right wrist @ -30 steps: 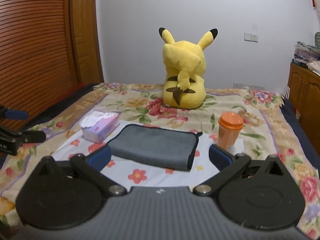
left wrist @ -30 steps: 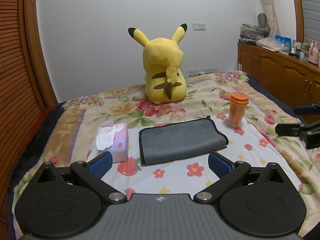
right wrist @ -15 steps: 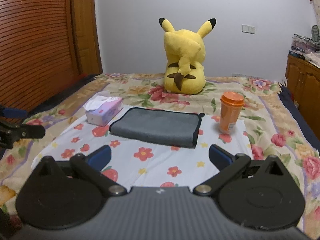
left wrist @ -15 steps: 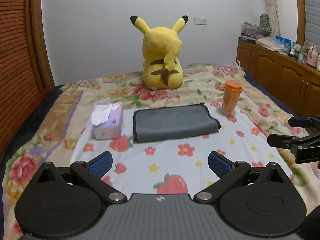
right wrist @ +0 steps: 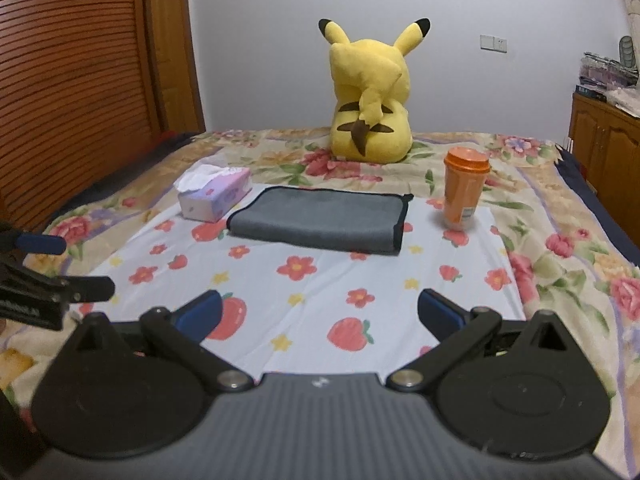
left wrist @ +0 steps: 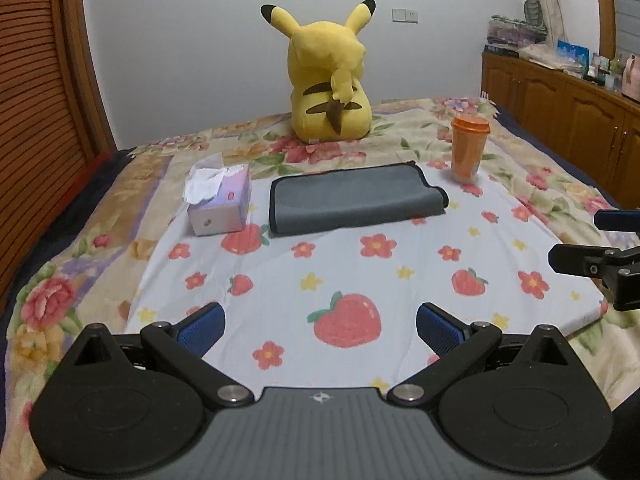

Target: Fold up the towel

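While both jaws gape empty, the towel [left wrist: 356, 200] lies well ahead.

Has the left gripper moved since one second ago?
Yes. The left gripper has pulled back from the grey towel; more cloth with strawberries now lies between them.

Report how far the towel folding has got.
Done: the grey black-edged towel lies folded, flat on the strawberry-print sheet. In hand: nothing; left hand-held gripper and right hand-held gripper are open, short of it. Left: apparently nothing.
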`<control>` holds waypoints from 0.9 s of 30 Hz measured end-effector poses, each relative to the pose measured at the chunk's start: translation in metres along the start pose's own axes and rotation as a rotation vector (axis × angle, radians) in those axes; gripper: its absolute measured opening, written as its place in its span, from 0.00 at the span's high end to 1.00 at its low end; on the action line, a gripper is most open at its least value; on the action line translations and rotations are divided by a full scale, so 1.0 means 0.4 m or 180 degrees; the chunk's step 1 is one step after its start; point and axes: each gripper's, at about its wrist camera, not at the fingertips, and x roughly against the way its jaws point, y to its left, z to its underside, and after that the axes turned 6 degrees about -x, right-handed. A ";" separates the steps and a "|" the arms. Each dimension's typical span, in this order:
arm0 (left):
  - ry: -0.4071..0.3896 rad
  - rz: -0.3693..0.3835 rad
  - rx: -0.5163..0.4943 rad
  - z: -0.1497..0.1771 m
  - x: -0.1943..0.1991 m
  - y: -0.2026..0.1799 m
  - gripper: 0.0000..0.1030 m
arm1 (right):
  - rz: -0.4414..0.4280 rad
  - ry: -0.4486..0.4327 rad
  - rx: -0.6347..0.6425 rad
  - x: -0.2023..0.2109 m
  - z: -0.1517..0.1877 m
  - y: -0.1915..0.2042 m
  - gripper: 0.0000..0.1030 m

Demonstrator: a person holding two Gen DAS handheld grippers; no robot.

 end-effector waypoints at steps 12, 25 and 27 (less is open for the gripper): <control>-0.0028 -0.0027 0.0151 0.055 -0.002 -0.014 0.00 | 0.0030 0.0011 -0.0051 0.008 0.049 0.003 0.00; -0.0101 -0.0126 0.0223 0.082 -0.009 -0.004 0.00 | 0.0218 0.0034 -0.0195 -0.010 0.070 -0.023 0.00; -0.0143 -0.0140 0.0221 0.080 -0.003 -0.004 0.00 | 0.0232 0.0021 -0.0193 -0.009 0.070 -0.023 0.00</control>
